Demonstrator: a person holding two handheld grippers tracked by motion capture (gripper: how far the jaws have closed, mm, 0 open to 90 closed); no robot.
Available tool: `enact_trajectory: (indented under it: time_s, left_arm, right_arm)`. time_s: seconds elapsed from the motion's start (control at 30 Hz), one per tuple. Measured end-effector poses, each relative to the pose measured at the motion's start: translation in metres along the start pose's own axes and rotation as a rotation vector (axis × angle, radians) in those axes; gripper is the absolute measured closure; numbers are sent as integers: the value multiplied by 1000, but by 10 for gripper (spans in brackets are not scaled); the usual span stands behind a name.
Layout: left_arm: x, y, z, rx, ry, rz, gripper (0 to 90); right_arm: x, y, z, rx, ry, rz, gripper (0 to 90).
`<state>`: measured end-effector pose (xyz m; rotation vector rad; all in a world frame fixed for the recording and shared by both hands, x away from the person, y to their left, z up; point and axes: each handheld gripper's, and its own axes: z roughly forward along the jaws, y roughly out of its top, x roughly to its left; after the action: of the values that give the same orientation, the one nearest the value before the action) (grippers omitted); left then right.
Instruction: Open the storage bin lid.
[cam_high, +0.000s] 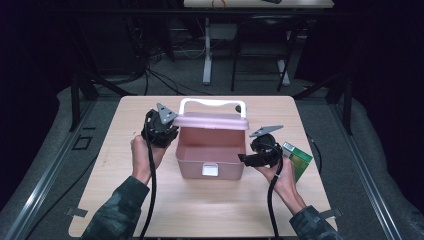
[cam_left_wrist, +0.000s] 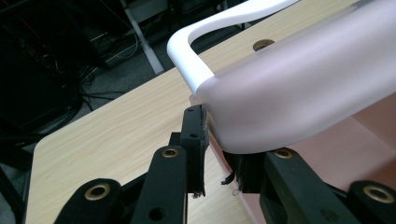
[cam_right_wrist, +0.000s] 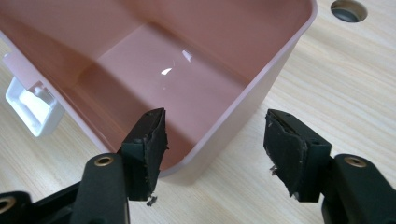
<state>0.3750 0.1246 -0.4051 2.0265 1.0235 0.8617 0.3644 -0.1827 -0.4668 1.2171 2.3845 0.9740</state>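
From the high view, a pink box (cam_high: 210, 152) is seen near the middle of the desk (cam_high: 150, 210), its lid (cam_high: 212, 121) raised at the far side with a white handle (cam_high: 212, 104) on it. The left gripper (cam_high: 161, 127) is held at the lid's left corner, the right gripper (cam_high: 255, 159) at the box's right wall. A green carton (cam_high: 299, 161) is seen just behind the right hand.

In the left gripper view, the lid's corner (cam_left_wrist: 289, 93) is clamped between the jaws.

In the right gripper view, the jaws are held apart, unclenched, straddling the box's wall (cam_right_wrist: 224, 140), one inside and one outside. A white latch (cam_right_wrist: 32, 105) is seen on the front.
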Motion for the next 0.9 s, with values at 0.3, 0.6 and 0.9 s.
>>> enact_trajectory:
  time_s: [0.3,0.6,0.9]
  left_arm:
    - [4,3,1,-6,0,23,772]
    - [5,13,4,5,30,56,793]
    - [11,26,10,15,32,71,817]
  right_arm:
    - [4,-1,11,5,33,10,476]
    - [3,-1,11,1,35,2,479]
    - [1,-1,12,0,41,-5,479]
